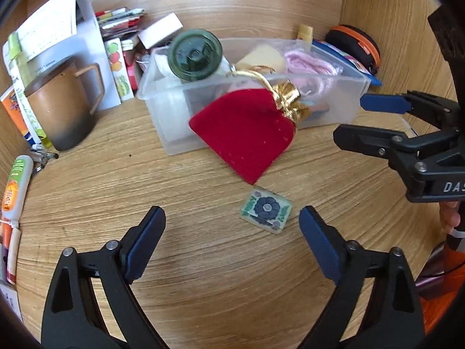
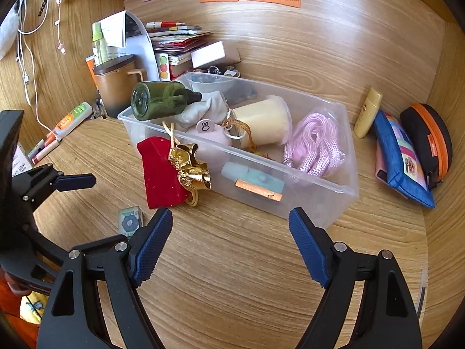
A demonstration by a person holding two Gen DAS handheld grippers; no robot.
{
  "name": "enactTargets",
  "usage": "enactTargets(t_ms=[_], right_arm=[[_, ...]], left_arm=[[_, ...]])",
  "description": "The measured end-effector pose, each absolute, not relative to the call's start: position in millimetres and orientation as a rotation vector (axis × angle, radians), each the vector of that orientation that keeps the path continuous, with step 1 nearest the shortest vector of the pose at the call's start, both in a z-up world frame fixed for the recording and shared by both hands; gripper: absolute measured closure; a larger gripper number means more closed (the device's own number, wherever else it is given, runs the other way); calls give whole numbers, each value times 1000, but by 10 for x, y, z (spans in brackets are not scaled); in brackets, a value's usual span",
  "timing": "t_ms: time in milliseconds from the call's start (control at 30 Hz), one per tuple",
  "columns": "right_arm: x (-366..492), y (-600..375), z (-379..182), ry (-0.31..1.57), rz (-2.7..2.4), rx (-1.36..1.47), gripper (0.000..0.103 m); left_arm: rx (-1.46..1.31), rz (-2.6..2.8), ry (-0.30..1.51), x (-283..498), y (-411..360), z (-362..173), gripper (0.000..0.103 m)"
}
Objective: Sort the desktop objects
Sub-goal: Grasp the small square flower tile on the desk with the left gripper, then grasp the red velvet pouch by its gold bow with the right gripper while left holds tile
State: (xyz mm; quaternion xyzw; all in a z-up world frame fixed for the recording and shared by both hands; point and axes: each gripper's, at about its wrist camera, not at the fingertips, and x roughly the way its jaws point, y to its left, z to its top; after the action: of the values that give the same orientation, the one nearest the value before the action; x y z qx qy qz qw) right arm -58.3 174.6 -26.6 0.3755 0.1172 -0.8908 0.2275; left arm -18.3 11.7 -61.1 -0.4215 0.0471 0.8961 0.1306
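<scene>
My left gripper [image 1: 232,221] and right gripper [image 2: 229,226] both gape, holding nothing. Red pouch [image 1: 244,133] leans on the bin [image 2: 343,186]; only the left view fully shows the tile [image 1: 266,213], lower centre.

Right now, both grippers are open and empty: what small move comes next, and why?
Probably ease the left gripper forward and down onto the floral square tile. It lies loose on the desk, just ahead of the open jaws, outside the clear bin, apart from the red velvet pouch.

Wood desk [image 1: 203,261]: clear bin [image 2: 343,192], tile [image 1: 266,210], mug [image 1: 58,107], probably pouches [image 2: 398,160].
</scene>
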Motion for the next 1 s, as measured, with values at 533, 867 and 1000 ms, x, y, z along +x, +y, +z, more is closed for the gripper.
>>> enactTargets(t_ms=[533,867,1000], right_arm=[[-653,1503,-362,271,-2348,1079,23],[-851,1165,-496,276,-2350,1119,23],[-893,1117,-496,210,-2340,1118,23]], left_arm=[[-1220,2603,148,-244,40,-648,70],[-1165,2729,41,-218,-510,-442,70],[-1135,2751,20,-226,-608,-388,70]])
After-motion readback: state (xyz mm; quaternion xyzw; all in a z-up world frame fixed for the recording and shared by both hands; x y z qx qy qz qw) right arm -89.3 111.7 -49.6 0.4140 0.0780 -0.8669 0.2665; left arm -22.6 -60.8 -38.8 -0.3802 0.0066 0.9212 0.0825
